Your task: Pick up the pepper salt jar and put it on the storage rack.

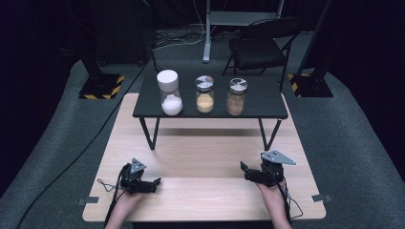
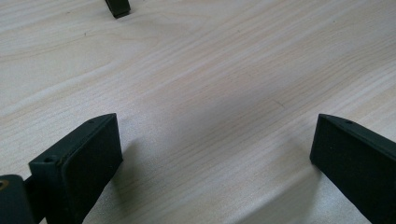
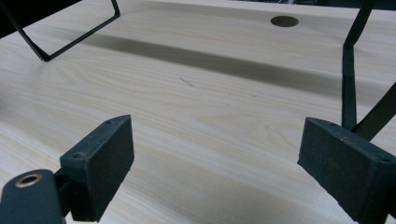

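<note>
Three jars stand in a row on a black raised shelf (image 1: 258,112): a white-lidded jar (image 1: 169,93) of white powder, a metal-lidded jar (image 1: 205,94) of yellow-orange powder, and a metal-lidded jar (image 1: 237,97) of brown powder. My left gripper (image 1: 155,183) rests low over the wooden table (image 1: 200,157) near its front left, jaws open with bare wood between them (image 2: 212,154). My right gripper (image 1: 243,169) hovers at the front right, jaws wide apart, nothing between them (image 3: 215,154).
The shelf's thin black legs (image 3: 348,79) rise from the table ahead of the right gripper, another leg (image 3: 65,44) farther left. A round hole (image 3: 284,21) sits in the tabletop. A black folding chair (image 1: 260,47) stands behind the table.
</note>
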`<state>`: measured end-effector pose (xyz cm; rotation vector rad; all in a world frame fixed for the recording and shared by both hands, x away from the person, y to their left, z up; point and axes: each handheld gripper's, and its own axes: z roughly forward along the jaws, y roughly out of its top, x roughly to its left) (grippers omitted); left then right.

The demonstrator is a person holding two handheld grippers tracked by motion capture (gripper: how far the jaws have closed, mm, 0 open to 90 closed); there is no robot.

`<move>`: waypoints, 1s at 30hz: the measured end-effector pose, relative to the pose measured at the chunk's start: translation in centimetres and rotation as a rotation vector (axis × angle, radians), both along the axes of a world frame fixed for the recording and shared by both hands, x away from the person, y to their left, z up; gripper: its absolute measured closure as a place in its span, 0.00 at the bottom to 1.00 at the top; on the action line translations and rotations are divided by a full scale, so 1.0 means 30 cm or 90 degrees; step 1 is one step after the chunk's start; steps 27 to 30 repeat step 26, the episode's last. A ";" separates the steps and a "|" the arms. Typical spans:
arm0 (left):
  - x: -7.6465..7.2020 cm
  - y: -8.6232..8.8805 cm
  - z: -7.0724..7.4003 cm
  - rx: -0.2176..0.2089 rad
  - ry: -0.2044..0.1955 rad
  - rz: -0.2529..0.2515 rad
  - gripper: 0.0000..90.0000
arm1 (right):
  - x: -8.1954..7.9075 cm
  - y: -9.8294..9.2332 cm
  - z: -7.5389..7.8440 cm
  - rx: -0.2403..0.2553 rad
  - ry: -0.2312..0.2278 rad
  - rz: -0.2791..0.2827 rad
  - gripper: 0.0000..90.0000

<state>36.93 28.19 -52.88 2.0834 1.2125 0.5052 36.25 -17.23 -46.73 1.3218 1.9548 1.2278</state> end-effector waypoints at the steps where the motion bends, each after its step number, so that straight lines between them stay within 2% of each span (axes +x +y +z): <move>1: 0.000 0.000 0.000 0.000 0.000 0.000 0.02 | -0.001 0.000 -0.006 -0.001 0.002 0.000 0.10; 15: 0.000 0.000 0.000 0.000 0.000 0.000 0.02 | -0.001 -0.009 -0.079 -0.004 0.031 -0.003 0.10; 30: 0.000 0.000 0.000 0.000 0.000 0.000 0.02 | -0.006 -0.014 -0.088 -0.004 0.031 -0.002 0.10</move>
